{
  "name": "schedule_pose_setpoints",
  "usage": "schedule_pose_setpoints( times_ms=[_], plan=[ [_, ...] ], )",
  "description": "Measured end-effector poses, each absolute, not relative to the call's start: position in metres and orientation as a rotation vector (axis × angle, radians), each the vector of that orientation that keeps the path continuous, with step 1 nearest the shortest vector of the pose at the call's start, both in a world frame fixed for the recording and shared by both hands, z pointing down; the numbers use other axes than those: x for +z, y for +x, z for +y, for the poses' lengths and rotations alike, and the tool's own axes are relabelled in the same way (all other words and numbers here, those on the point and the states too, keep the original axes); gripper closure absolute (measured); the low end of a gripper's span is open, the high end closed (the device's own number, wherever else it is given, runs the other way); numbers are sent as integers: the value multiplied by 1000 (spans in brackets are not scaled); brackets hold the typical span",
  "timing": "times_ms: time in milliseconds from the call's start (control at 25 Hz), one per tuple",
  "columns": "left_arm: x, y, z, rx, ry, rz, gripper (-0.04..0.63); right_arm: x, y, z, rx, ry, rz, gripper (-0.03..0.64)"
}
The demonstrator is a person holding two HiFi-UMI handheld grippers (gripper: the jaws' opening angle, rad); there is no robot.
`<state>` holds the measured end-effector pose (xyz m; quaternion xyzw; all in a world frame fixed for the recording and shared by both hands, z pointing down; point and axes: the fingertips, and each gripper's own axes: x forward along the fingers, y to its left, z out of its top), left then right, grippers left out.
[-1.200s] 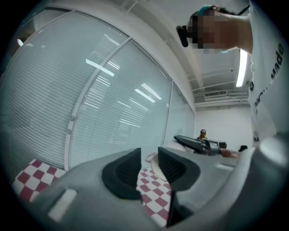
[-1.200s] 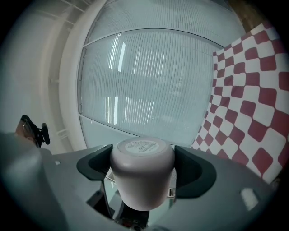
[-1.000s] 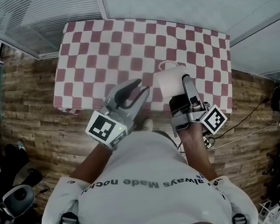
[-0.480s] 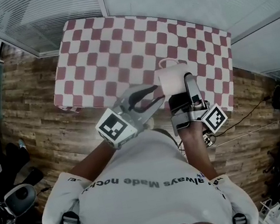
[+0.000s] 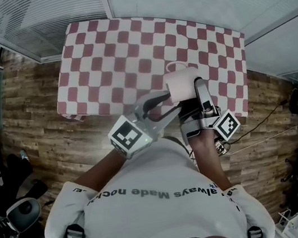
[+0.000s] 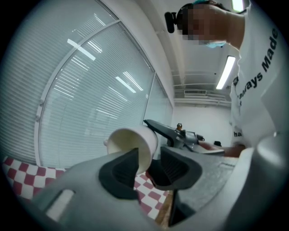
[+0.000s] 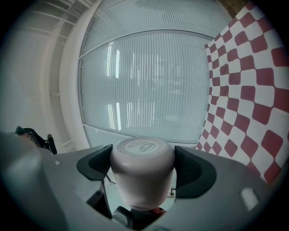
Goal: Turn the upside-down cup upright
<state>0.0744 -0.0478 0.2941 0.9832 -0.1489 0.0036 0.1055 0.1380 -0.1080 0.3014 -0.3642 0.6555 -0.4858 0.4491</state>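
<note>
Overhead, head view: checked desk (image 5: 103, 55); white cup (image 5: 180, 83) lifted clear of it near the front edge, clamped in the right hand-held gripper (image 5: 194, 89); left hand-held gripper (image 5: 170, 102) just beside the cup.

Left gripper view: cup (image 6: 131, 143) on its side, mouth facing this hand-held gripper; jaws apart, just been opening, the rim showing in the gap, pads not pressing.

Right gripper view: pads grasping the cup's sides, labelled base pointing away.

Progress, judged: lifted and half turned; righting and setting down remain.
</note>
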Motion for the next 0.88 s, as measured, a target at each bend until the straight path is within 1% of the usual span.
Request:
schedule_pose_setpoints(
  times_ms=[120, 280, 320, 680, 880],
  plan=[
    [293, 76, -49, 11, 2915, -441, 456, 301, 136, -107, -1205, -890, 1619, 189],
    [289, 79, -46, 12, 2953, -397, 545, 302, 132, -107, -1210, -868, 1612, 189],
    [289, 80, -44, 13, 2957, -379, 552, 302, 132, -107, -1212, -855, 1603, 189],
    [290, 80, -38, 27, 2948, -267, 572, 307, 128, -105, -1232, -777, 1593, 192],
    [287, 76, -43, -6, 2917, -245, 572, 305, 127, -100, -1191, -779, 1679, 221]
  ],
)
